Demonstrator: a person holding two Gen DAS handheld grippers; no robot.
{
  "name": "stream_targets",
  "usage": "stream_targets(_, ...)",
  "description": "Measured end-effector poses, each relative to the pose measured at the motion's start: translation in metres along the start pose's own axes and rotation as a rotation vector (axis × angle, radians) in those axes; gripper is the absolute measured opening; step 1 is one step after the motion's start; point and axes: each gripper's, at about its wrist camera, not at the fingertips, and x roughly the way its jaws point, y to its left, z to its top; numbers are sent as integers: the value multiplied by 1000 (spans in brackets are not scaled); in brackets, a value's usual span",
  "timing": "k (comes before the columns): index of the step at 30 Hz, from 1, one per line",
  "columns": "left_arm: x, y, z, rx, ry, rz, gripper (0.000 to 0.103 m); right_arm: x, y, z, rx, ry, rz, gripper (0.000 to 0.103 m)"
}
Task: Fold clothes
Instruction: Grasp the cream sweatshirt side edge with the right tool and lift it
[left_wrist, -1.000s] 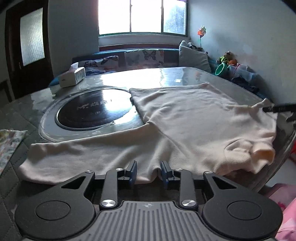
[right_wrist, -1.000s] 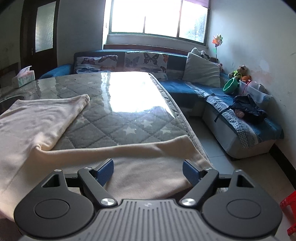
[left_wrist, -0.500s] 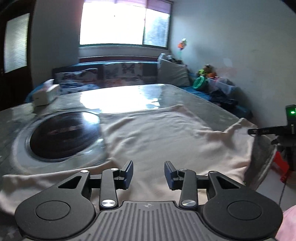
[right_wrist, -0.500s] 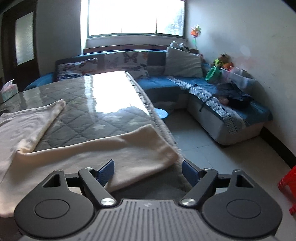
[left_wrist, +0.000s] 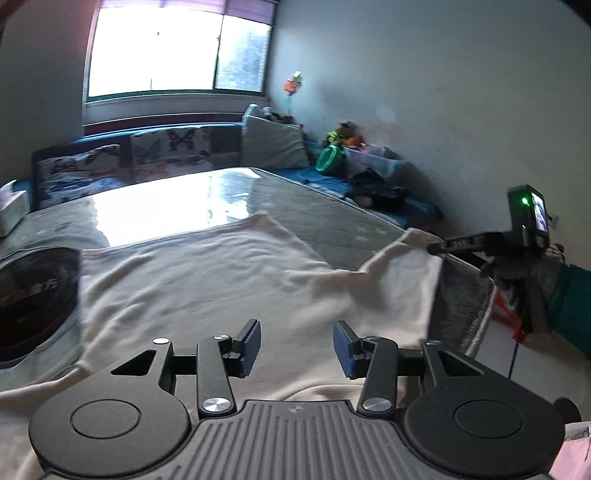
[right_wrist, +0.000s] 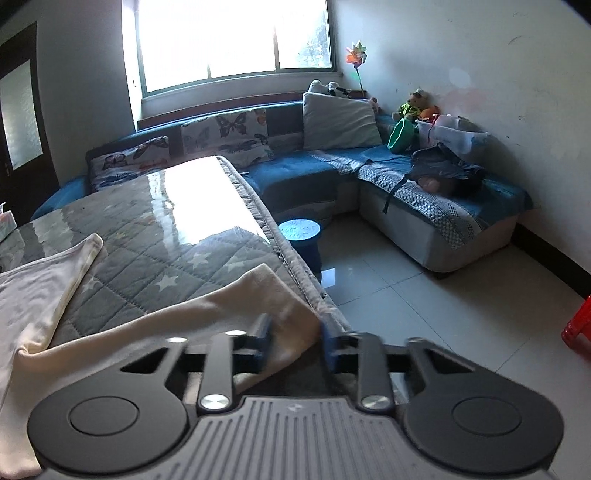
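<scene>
1. Closing on a sleeve end (right_wrist: 291, 325) of the cream garment (left_wrist: 207, 280), the right gripper (right_wrist: 293, 345) has the cloth between its jaws; pinch both layers fully before lifting.
2. Opening, the left gripper (left_wrist: 296, 345) hovers over the garment with nothing between its jaws.
3. Most of the garment lies flat on the quilted, glass-topped surface (right_wrist: 184, 206), the sleeve at its floor-side edge.
4. Beyond the surface, a blue sofa (right_wrist: 424, 192) sits under a bright window (right_wrist: 236, 40).
</scene>
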Motion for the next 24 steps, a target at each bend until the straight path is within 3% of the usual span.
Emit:
stream_targets(1,3,-3,0,9,5,-10,47,-1,0,0,4,-5,6,9)
stream_targets(3,10,-10,1,27,17,-29,47,-4,0,1,7,-21,14,8)
stream_targets(6,20,-19,2,50,34,-58,47,-12,0,4,12,-58,26,8)
stream_targets(12,39,-34,6,79,58,-103,47,-6,-3,-1,-1,-26,17,8)
stream_targets(24,70,-55,4,109,116,-195,48,-24,-7,12,37,-76,77,8)
